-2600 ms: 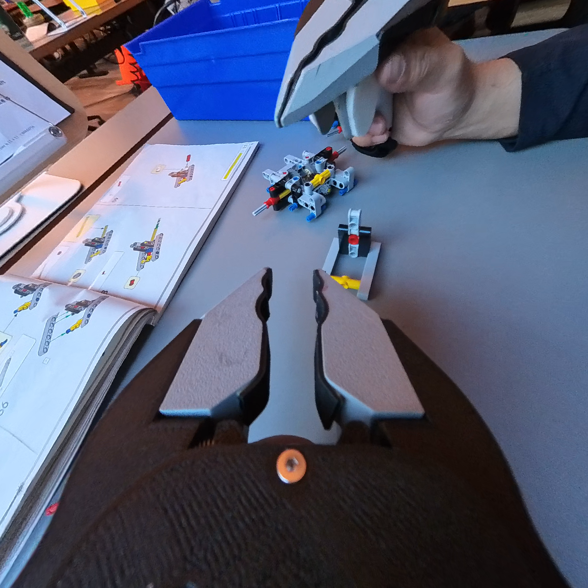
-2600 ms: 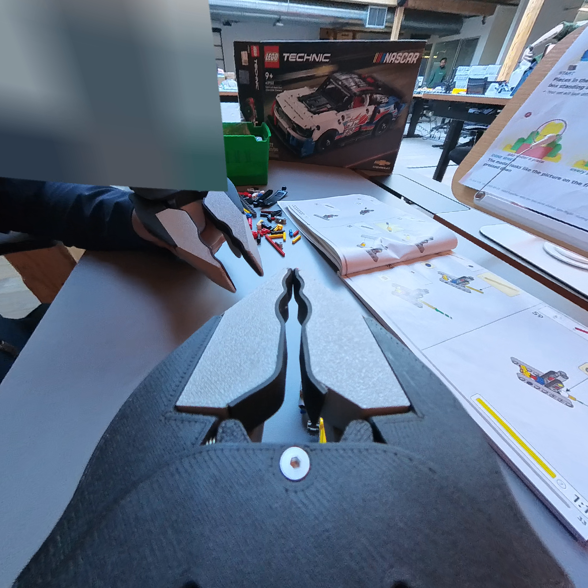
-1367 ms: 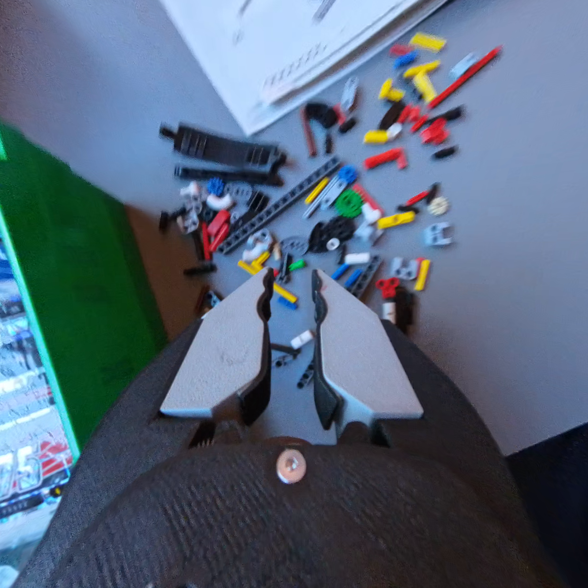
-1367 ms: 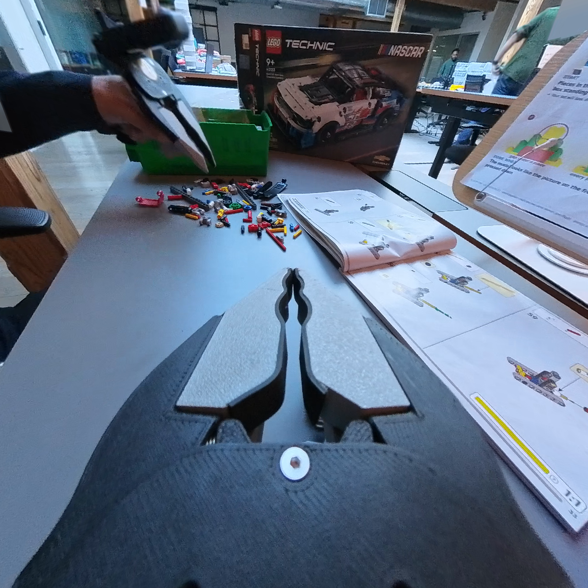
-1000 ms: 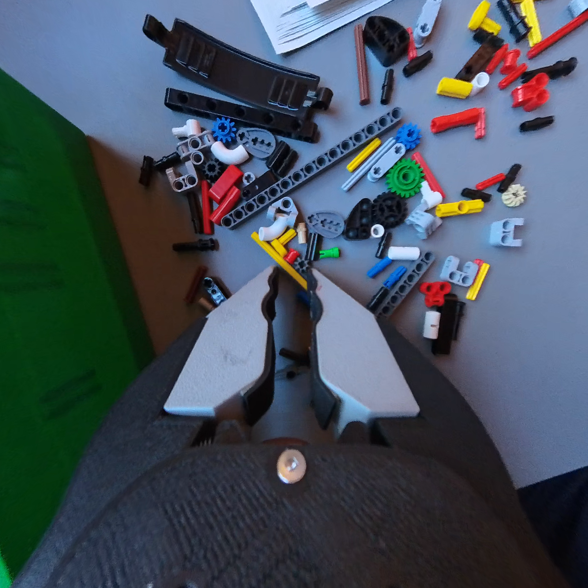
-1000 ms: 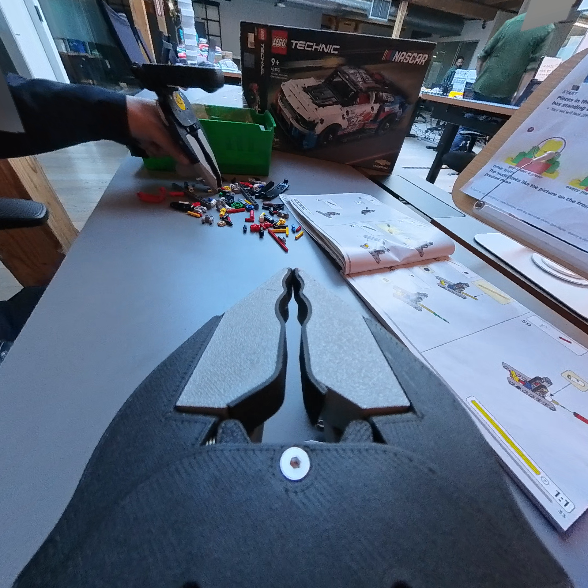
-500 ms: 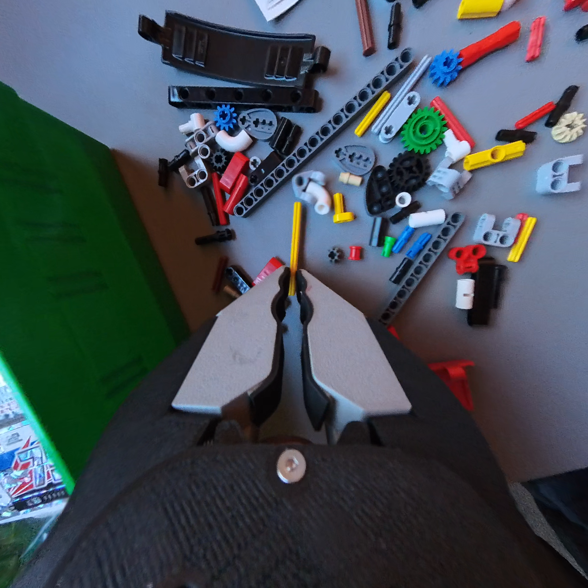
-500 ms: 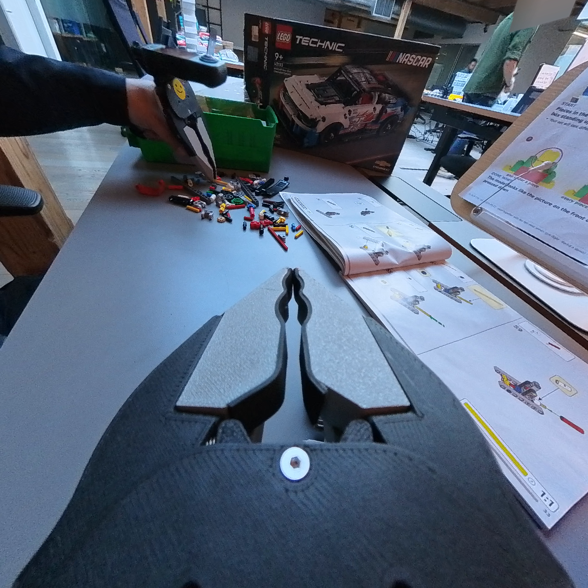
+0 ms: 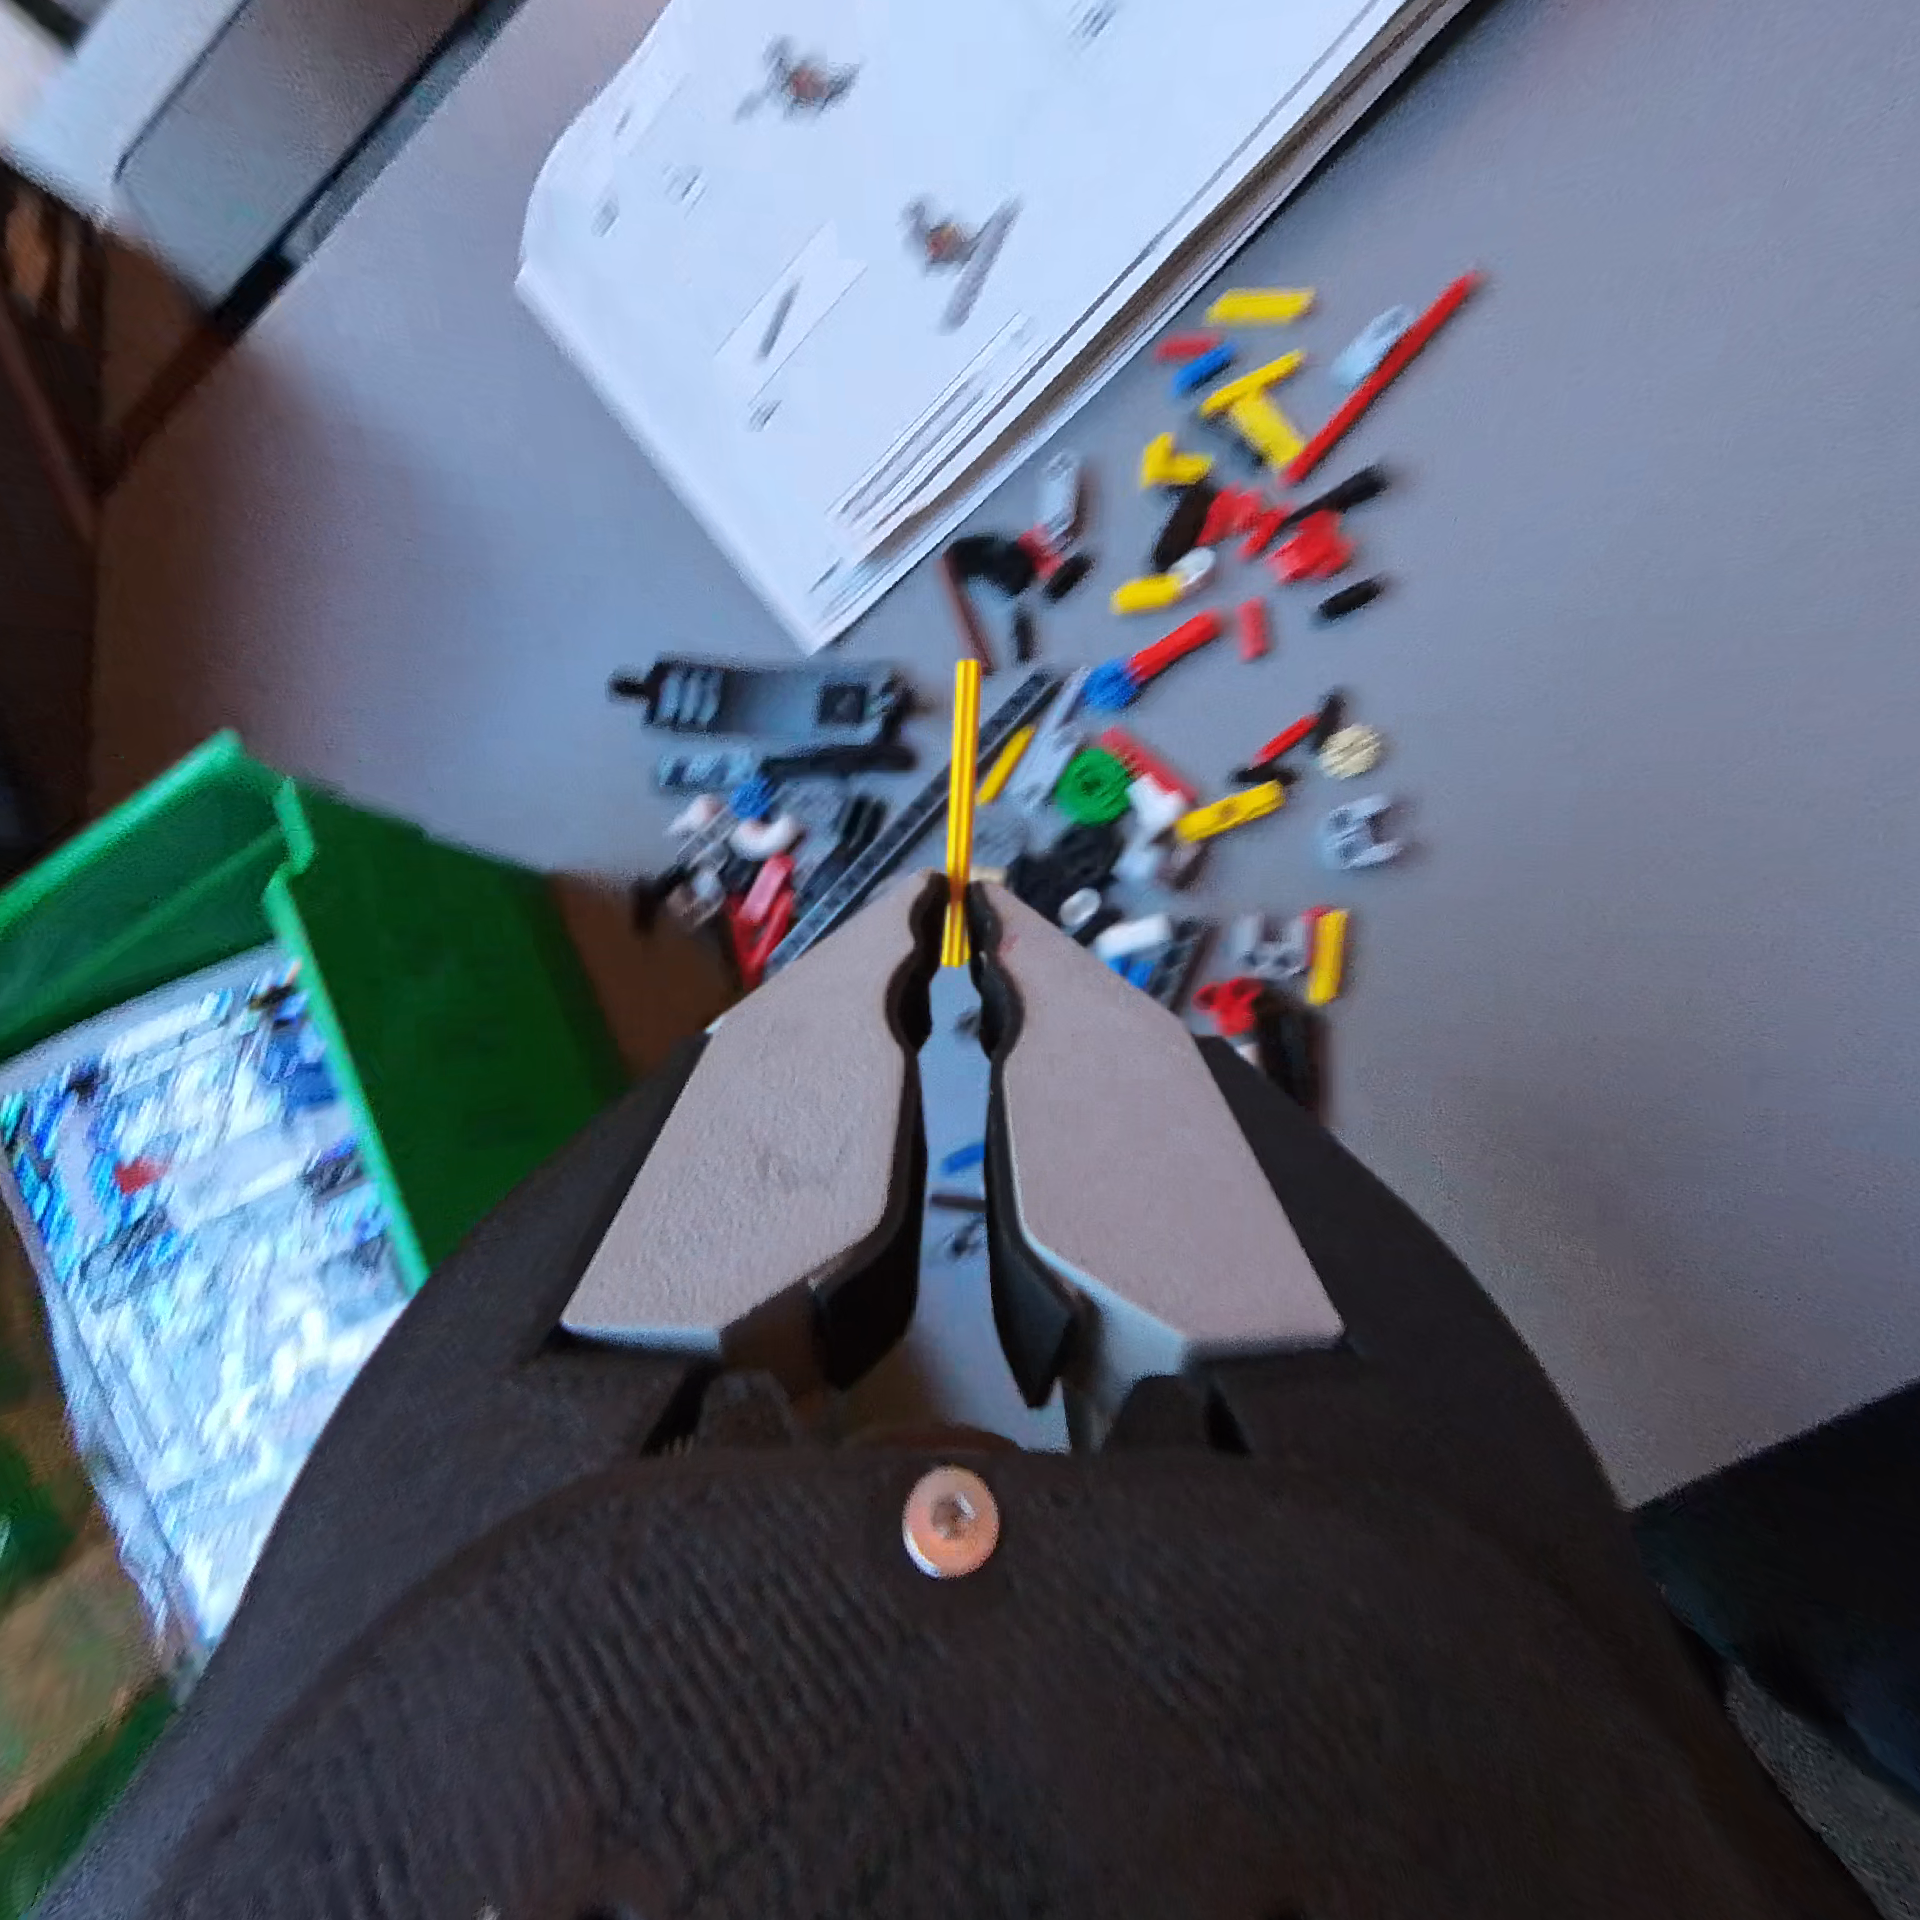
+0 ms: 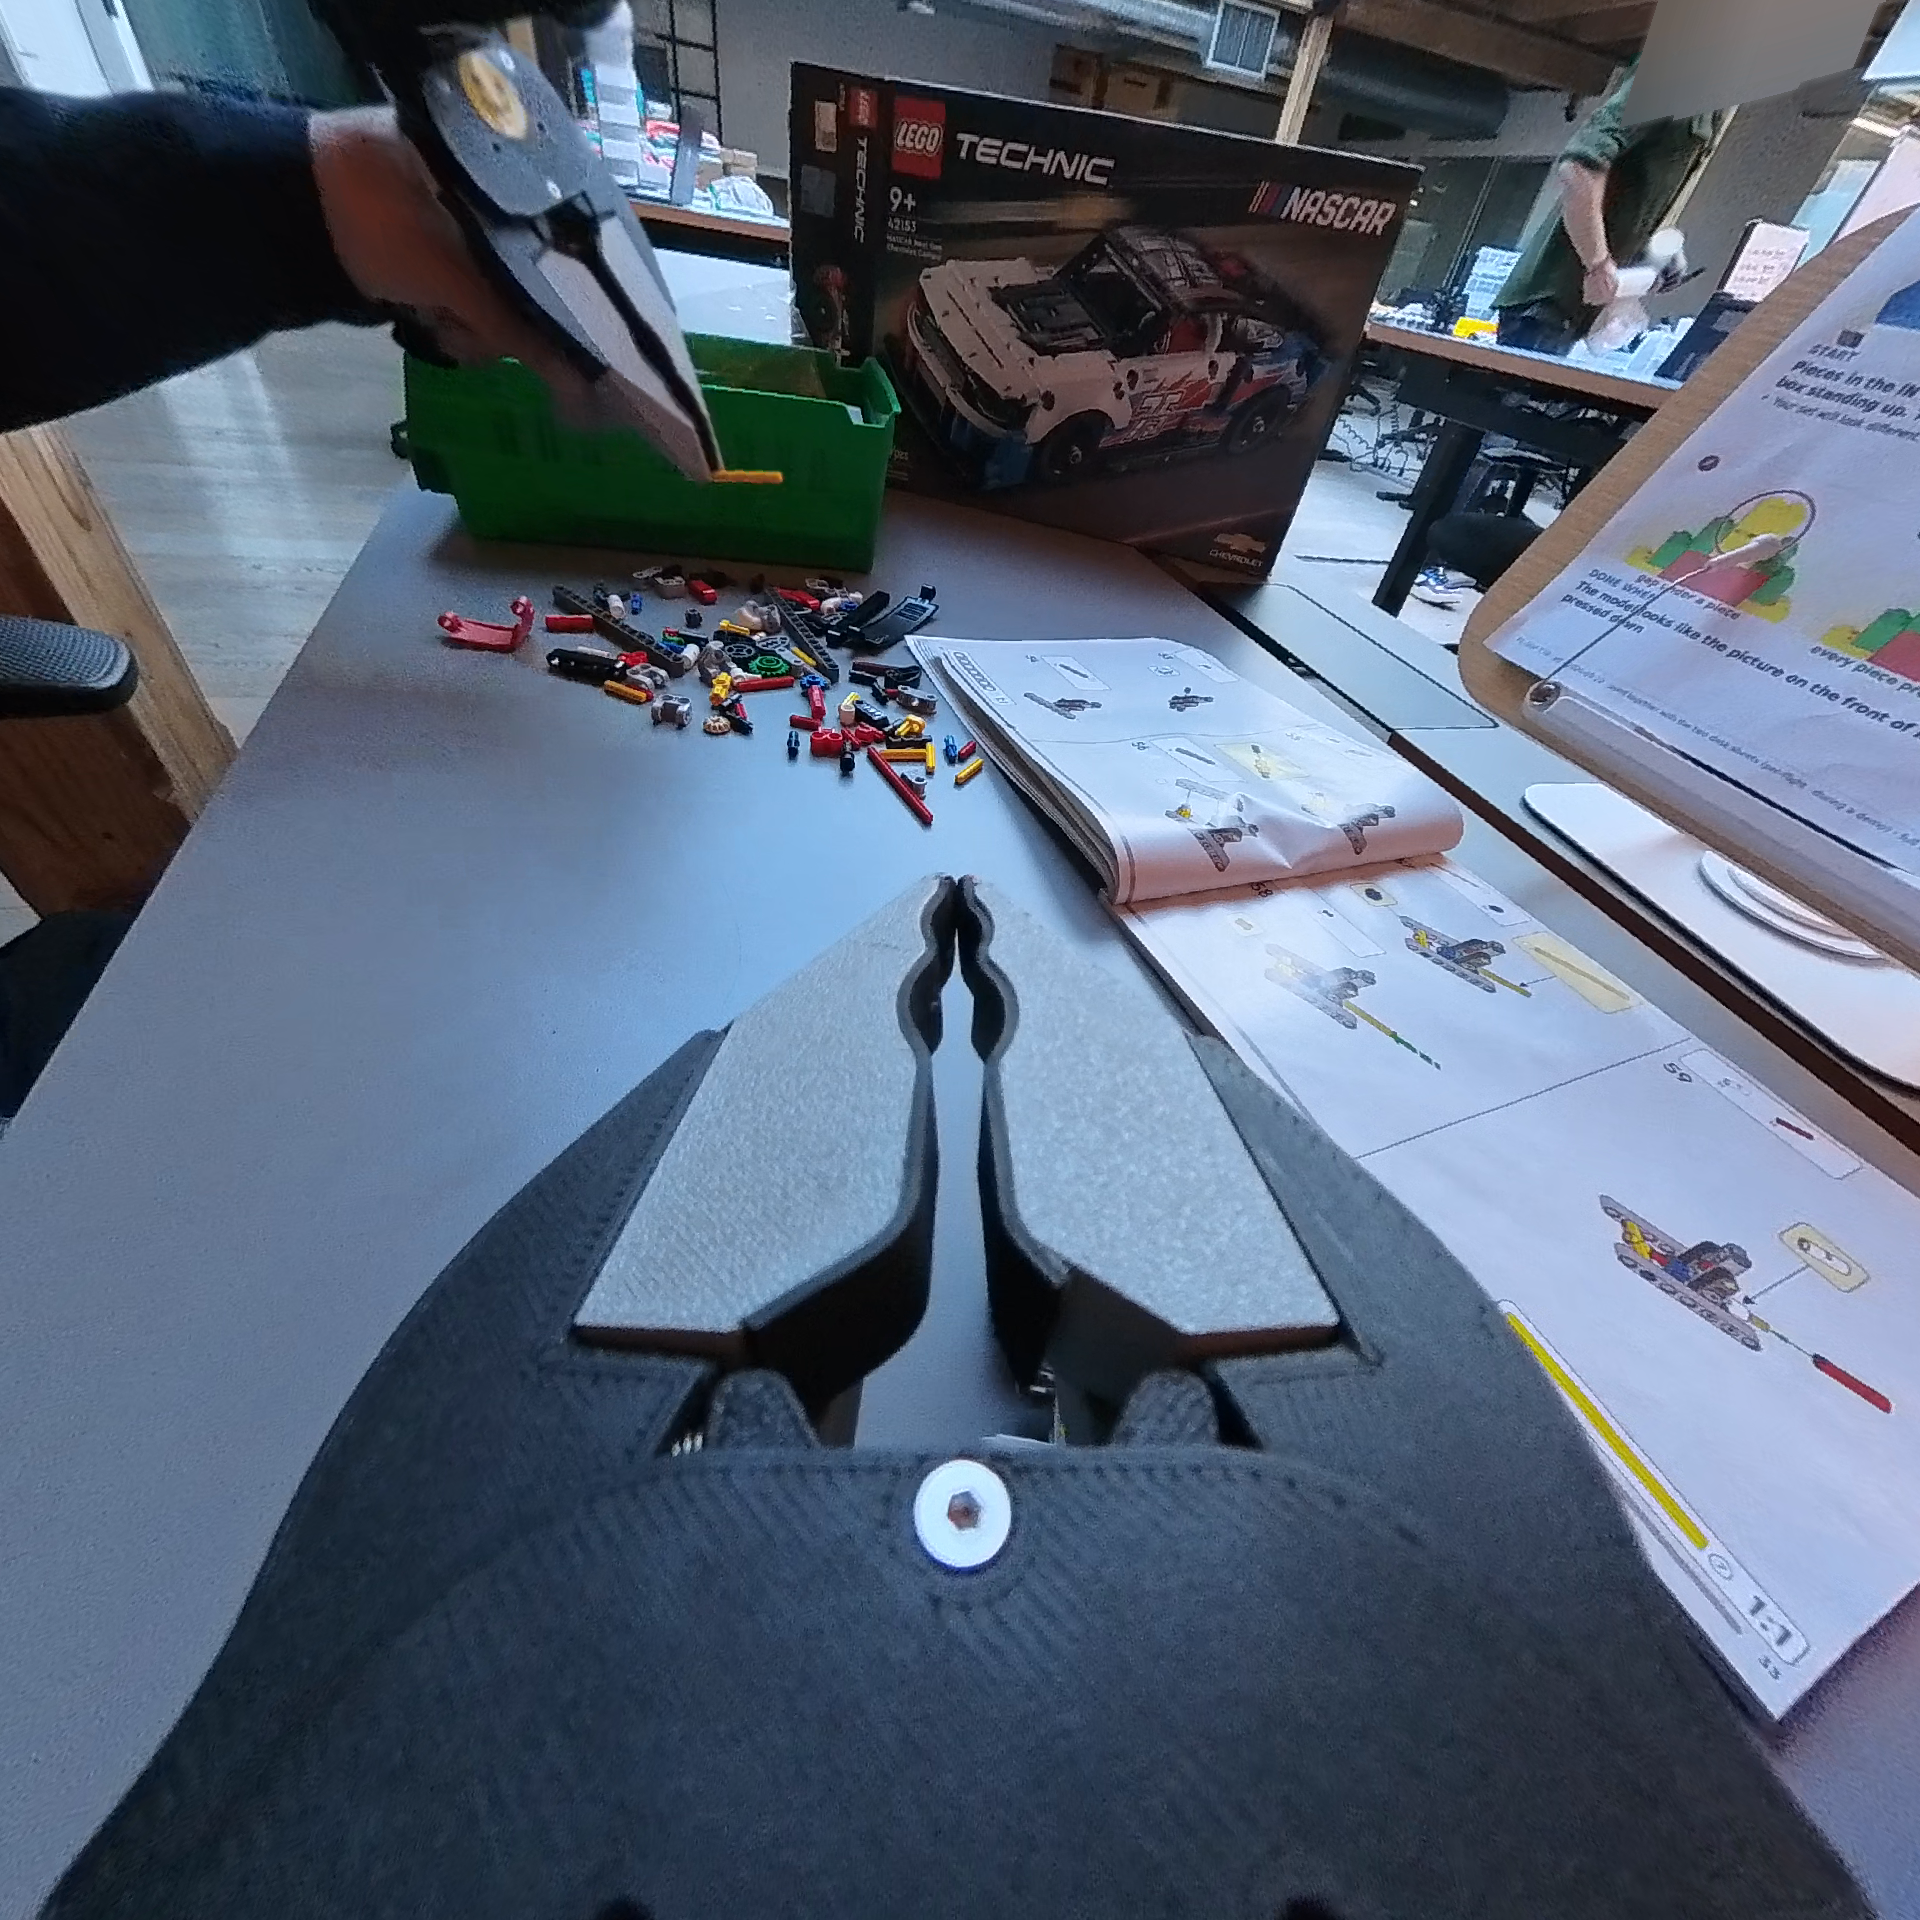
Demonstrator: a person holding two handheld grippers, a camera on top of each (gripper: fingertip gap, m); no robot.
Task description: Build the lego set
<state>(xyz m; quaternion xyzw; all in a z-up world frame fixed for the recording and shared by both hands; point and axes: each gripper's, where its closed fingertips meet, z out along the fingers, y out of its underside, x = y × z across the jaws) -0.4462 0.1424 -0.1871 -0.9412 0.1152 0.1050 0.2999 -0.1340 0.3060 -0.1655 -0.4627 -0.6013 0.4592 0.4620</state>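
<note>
Left gripper (image 9: 956,906) pinches yellow axle (image 9: 963,769) by its end, pointing 12 o'clock | right gripper (image 10: 956,894) closed, empty | risk: your tip-only hold could let it pivot or drop into loose parts (image 9: 1143,790).

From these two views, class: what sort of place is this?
Probably a shared workshop or lab: a grey table strewn with loose building-toy pieces, an open instruction booklet, and more worktables behind.

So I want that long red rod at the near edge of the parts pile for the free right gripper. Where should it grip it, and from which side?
Probably at mid-length of the red rod, coming straight down with the fingers across its thin width. It lies flat on the grey table, its near end clear of other pieces. The right gripper is shut now.
</note>
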